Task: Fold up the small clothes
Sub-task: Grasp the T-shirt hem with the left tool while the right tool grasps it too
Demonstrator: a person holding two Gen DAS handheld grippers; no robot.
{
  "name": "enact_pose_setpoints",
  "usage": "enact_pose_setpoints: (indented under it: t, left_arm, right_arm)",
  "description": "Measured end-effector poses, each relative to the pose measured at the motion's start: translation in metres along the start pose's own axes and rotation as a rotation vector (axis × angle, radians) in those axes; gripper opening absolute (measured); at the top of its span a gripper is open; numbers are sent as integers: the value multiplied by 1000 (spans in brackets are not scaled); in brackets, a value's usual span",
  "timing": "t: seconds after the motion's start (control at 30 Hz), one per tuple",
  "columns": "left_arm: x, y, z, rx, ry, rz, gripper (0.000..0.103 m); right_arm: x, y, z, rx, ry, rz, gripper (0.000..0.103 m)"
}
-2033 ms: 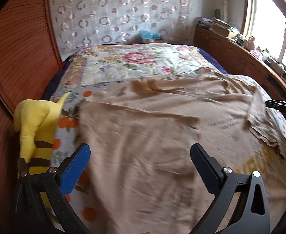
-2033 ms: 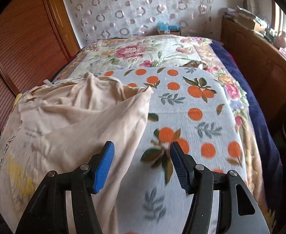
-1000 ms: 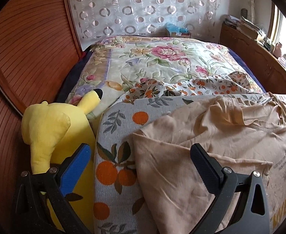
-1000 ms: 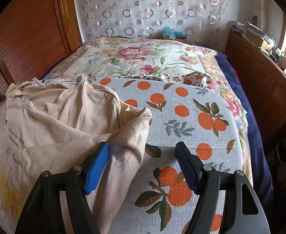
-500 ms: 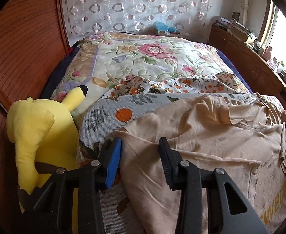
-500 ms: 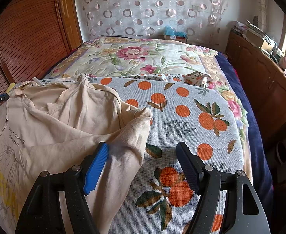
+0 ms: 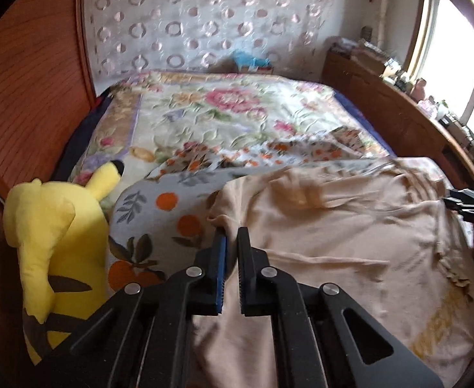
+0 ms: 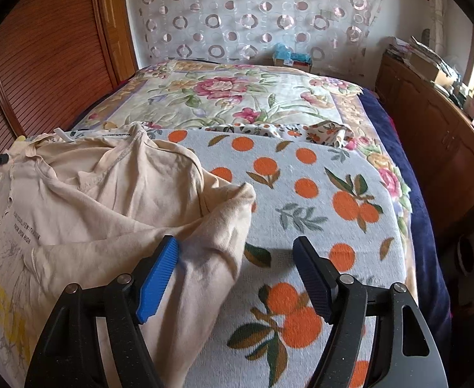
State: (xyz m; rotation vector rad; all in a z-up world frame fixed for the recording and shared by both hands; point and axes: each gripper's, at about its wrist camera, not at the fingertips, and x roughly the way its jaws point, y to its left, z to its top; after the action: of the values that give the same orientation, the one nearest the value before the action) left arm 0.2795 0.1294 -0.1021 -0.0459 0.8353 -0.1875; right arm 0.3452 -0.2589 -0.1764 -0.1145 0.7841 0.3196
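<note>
A beige T-shirt [image 7: 350, 226] with small printed text lies spread and rumpled on the orange-patterned cover of the bed. My left gripper [image 7: 232, 242] is shut on the shirt's left sleeve edge. In the right wrist view the same shirt [image 8: 101, 200] lies at the left, its right sleeve bunched beside the blue left pad. My right gripper [image 8: 237, 258] is open and empty, straddling that sleeve's edge just above the cover. Its tip shows at the right edge of the left wrist view [image 7: 466, 200].
A yellow plush toy [image 7: 56, 236] sits at the bed's left edge against the wooden wall panel [image 7: 26, 97]. The orange-print cover [image 8: 317, 200] lies over a floral quilt [image 8: 237, 93]. A wooden cabinet [image 8: 437, 135] runs along the right.
My left gripper has closed from wide open onto the shirt's left sleeve edge. The right gripper has stayed open and barely moved.
</note>
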Motion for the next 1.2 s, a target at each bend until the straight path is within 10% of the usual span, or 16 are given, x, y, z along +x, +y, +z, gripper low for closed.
enact_pose_setpoints:
  t: [0.13, 0.63, 1.2]
  left_arm:
    - [-31, -20, -5, 25, -55, -23, 7]
    - [-141, -51, -71, 88, -240, -14, 7]
    - [-227, -57, -167, 55, -335, -2, 7]
  right_arm:
    - [-1, 13, 3, -49, -11, 59, 7]
    - [-143, 39, -62, -51, -353, 88, 6]
    - [-227, 55, -185, -45, -360, 60, 6]
